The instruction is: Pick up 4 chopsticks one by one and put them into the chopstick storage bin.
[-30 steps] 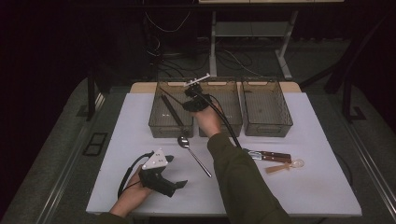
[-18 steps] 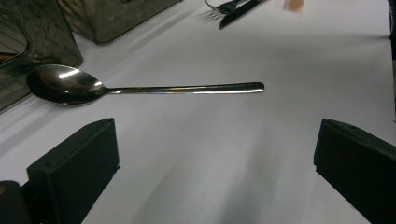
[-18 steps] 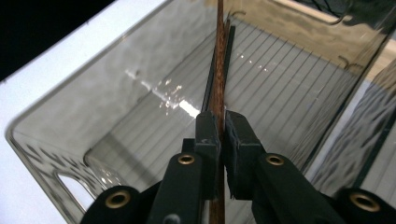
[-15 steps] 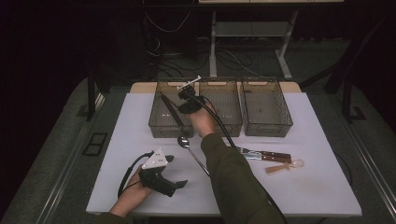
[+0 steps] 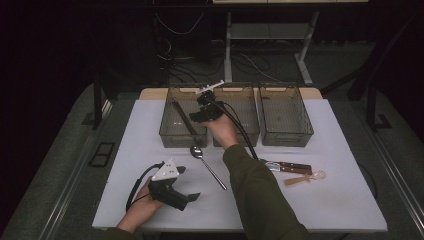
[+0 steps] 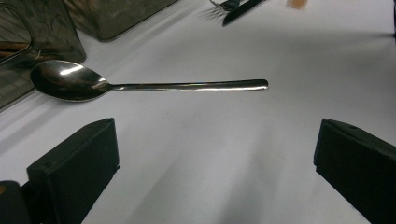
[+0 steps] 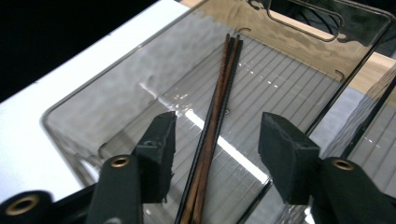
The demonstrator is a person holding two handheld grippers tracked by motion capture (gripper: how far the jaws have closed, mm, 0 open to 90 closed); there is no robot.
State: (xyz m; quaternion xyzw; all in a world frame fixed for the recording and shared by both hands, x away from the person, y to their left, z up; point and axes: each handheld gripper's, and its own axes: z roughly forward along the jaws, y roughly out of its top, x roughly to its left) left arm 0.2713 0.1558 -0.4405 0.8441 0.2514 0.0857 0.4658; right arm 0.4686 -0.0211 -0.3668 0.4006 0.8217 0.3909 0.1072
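Ana: Chopsticks (image 7: 212,126) are lying in the left bin (image 5: 170,131), slanted along its ribbed floor, and the right gripper (image 7: 217,154) is hanging just above them with its fingers (image 7: 159,140) half spread. Those fingers have just been opening; the sticks are running between them, but neither pad is pressing on the wood.

Ben: So the drop-off into that bin is looking finished, and the release is what is going on now?

Ana: That is how it is reading. The left gripper (image 5: 172,192) is resting on the table (image 5: 340,200) near the person, fingers (image 6: 77,168) spread wide with nothing between them, pointing at the spoon (image 6: 140,85), which is lying flat just in front of the bins.

Ben: And next?

Ana: Probably the right gripper is needing to lift clear without catching the bin wall, then go for the spoon, or the knife (image 5: 287,166) and small wooden spoon (image 5: 305,178) lying farther right. A flat spoon handle is calling for a low, narrow pinch.
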